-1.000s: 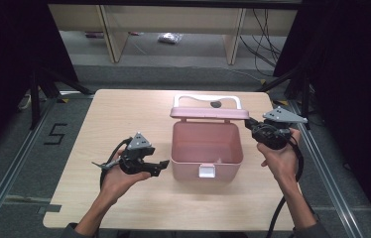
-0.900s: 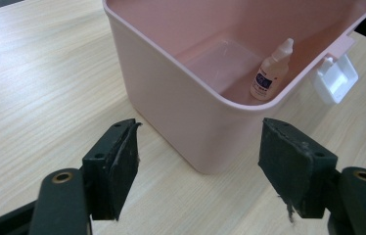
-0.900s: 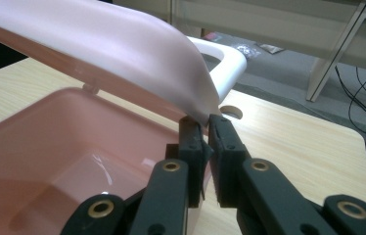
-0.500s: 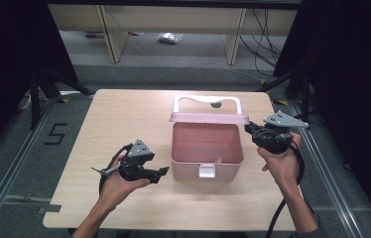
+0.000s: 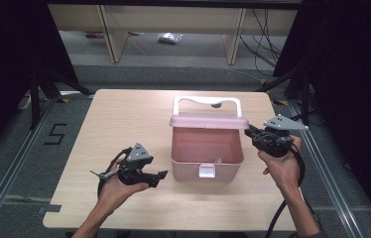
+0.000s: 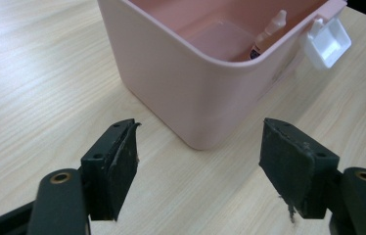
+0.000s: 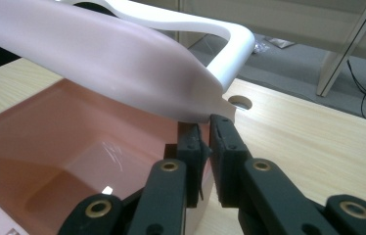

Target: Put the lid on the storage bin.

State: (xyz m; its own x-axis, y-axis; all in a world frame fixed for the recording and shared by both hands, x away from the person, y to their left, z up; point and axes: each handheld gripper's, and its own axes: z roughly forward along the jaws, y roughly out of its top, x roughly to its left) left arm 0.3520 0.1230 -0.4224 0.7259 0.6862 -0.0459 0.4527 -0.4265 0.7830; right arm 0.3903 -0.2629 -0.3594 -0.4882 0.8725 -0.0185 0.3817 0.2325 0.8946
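A pink box (image 5: 207,148) stands in the middle of the table, its pink lid (image 5: 208,121) with a white handle (image 5: 206,101) raised over the back. My right gripper (image 5: 249,132) is at the lid's right end. In the right gripper view its jaws (image 7: 205,128) are shut on the lid's corner edge (image 7: 191,105). My left gripper (image 5: 159,177) rests low beside the box's front left corner, open, with nothing between its pads (image 6: 122,161). A small bottle with a white nozzle (image 6: 268,33) lies inside the box. A white latch (image 6: 328,44) hangs on the front wall.
The wooden table (image 5: 124,114) has bare room left of the box and along its near edge. A round hole (image 7: 240,102) sits in the tabletop behind the box. Shelf legs (image 5: 106,34) and cables (image 5: 268,44) lie on the floor beyond the far edge.
My right gripper has come slightly toward the near edge with the lid in it, and the lid sits a little lower. The left gripper has barely shifted.
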